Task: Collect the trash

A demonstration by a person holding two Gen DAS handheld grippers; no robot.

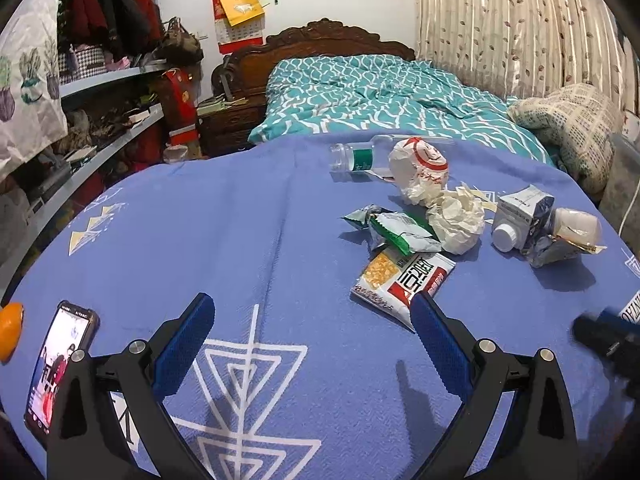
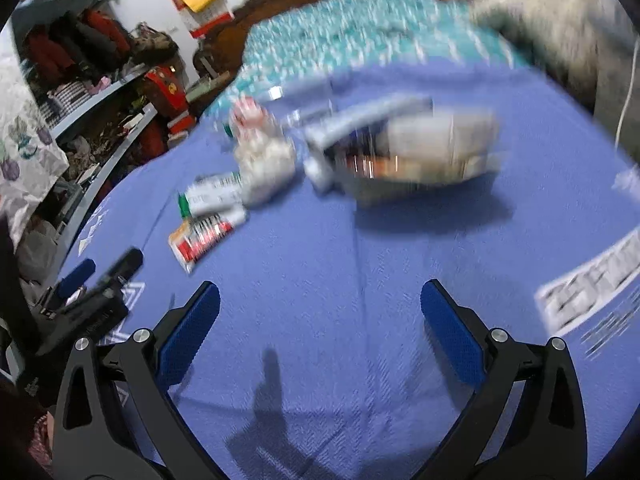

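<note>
Nothing is gripped yet, so this looks like the approach before the first pick. Going left to right in the left wrist view: a lit phone [image 1: 60, 364] and an orange [image 1: 10, 330] lie at the near left rim of the blue tablecloth [image 1: 200, 232], neither of them trash by the look of it. The left gripper [image 1: 310, 344] hangs low over bare cloth with its jaws spread wide and empty. Just ahead of its right finger lies a flat red-and-white snack packet [image 1: 402, 278], and beyond that a green-and-white wrapper [image 1: 394, 232], a crumpled white paper ball [image 1: 458, 220], a larger crumpled wrapper with red print [image 1: 420, 168] and a clear plastic bottle [image 1: 360, 156] on its side. Farther right sit a small carton with a white cap [image 1: 520, 218] and a foil pouch [image 1: 568, 236]. The right wrist view is blurred; the right gripper [image 2: 320, 328] also shows jaws wide apart with nothing between them. The snack packet is probably the nearest target, and being flat it calls for a low pinch at an edge. The cloth's left and middle are open; the far edge drops toward the bed [image 1: 380, 96], and the bottle there could roll.
</note>
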